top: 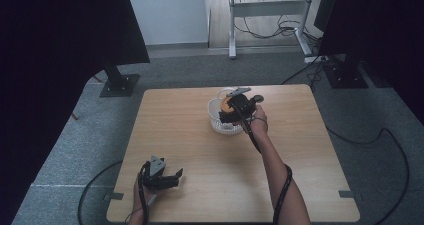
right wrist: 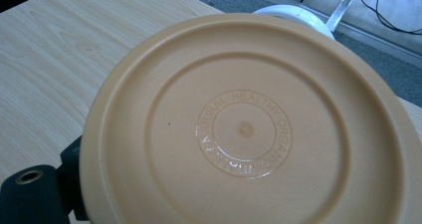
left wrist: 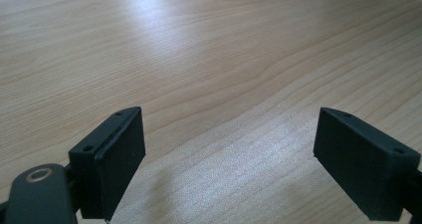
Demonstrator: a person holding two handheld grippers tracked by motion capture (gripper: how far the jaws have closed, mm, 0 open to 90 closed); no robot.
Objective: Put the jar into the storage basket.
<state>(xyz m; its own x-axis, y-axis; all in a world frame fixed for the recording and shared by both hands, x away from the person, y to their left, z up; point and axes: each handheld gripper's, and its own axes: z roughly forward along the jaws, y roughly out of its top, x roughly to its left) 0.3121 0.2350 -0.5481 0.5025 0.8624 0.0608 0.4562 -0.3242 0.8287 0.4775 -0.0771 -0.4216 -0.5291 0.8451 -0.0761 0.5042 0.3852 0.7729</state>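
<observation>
Where raised, tan plate's (right wrist: 244, 129) embossed underside.

A wooden table (top: 200, 135) is standing on grey carpet (top: 60, 155) at centre frame. Dark panels (top: 55, 35) on stands are filling the upper corners. A white wall (top: 167, 12) and a desk frame (top: 267, 7) with trailing cables (top: 270, 30) are showing at top.

Desk frame (top: 267, 7) — cables (top: 272, 27) beneath.
</observation>
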